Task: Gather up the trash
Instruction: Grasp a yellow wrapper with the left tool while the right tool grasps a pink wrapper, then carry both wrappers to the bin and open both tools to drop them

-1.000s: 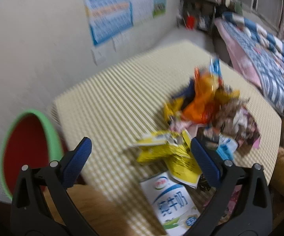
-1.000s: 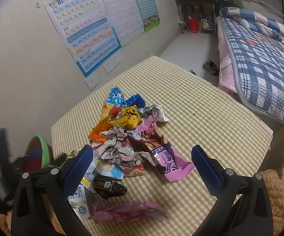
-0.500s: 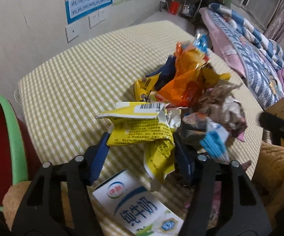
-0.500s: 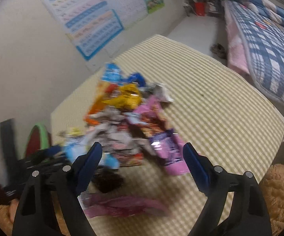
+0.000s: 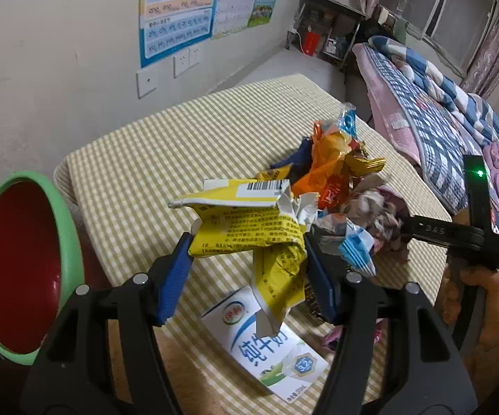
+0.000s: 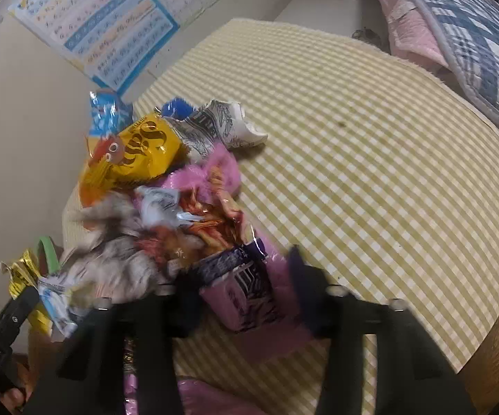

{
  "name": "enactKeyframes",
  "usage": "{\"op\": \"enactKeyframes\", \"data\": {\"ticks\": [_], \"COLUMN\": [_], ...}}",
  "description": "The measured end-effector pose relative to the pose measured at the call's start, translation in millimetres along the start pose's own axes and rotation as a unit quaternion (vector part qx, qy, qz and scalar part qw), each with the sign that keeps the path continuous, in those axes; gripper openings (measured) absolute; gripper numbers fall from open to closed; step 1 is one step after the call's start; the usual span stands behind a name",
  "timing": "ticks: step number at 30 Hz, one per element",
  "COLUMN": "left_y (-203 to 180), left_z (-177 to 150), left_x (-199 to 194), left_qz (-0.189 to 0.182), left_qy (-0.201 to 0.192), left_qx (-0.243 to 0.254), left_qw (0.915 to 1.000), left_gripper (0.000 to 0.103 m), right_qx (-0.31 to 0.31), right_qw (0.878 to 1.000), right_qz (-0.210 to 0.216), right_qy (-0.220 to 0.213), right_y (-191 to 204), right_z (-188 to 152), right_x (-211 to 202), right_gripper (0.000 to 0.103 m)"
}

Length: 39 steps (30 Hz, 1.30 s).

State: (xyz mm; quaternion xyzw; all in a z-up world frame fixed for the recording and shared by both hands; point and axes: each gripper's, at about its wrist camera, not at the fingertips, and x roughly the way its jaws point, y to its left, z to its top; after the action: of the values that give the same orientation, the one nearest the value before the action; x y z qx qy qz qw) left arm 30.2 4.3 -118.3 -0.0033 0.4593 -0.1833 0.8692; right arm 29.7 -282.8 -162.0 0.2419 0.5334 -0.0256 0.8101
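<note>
On checked tabletop (image 5: 139, 159): trash pile, both grippers at work.
L gripper (image 5: 247, 276) clamped on crumpled yellow wrapper (image 5: 249, 231), held clear of cloth, above milk carton (image 5: 270, 342); red bin w/ green rim (image 5: 25, 266) at table's left edge. R gripper (image 6: 242, 297) blurred, jaws closing round purple-pink wrapper (image 6: 246, 287) at pile's near edge; pad contact unclear. Rest of pile (image 6: 139, 159) sat on table behind.

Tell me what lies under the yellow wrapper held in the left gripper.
Under the yellow wrapper, pinched in the left gripper, a white milk carton lies flat on the checked tablecloth. The wrapper's dangling end hides the carton's top edge.
</note>
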Motion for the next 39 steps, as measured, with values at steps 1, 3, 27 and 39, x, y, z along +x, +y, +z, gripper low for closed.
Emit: {"op": "enactKeyframes", "data": {"ticks": [1,3,27,39], "left_y": [0.5,3.9,209.7,250.8], "left_z": [-0.1,2.0,-33.7,-61.9], "left_x": [-2.4,-9.7,-86.3,-77.4], "left_qz": [0.002,0.005,0.17,0.222], "left_qy": [-0.004,-0.016,-0.071,-0.047], "left_qx": [-0.001,-0.003,-0.175,-0.205], "left_qw": [1.0,0.9998,0.9672,0.9522], "left_gripper": [0.061,0.061,0.061,0.082], "right_qx": [0.0,-0.01,-0.209,-0.202], "right_qw": [1.0,0.999,0.953,0.942], "right_qz": [0.0,-0.013,0.218,0.255], "right_qy": [-0.009,-0.028,-0.003,0.085], "right_y": [1.4,3.5,265.2,364.5], "right_z": [0.7,1.3,-34.6,-24.9], "right_x": [-7.3,-23.8,-33.0,58.1], "right_gripper": [0.033,0.029,0.026,0.059]}}
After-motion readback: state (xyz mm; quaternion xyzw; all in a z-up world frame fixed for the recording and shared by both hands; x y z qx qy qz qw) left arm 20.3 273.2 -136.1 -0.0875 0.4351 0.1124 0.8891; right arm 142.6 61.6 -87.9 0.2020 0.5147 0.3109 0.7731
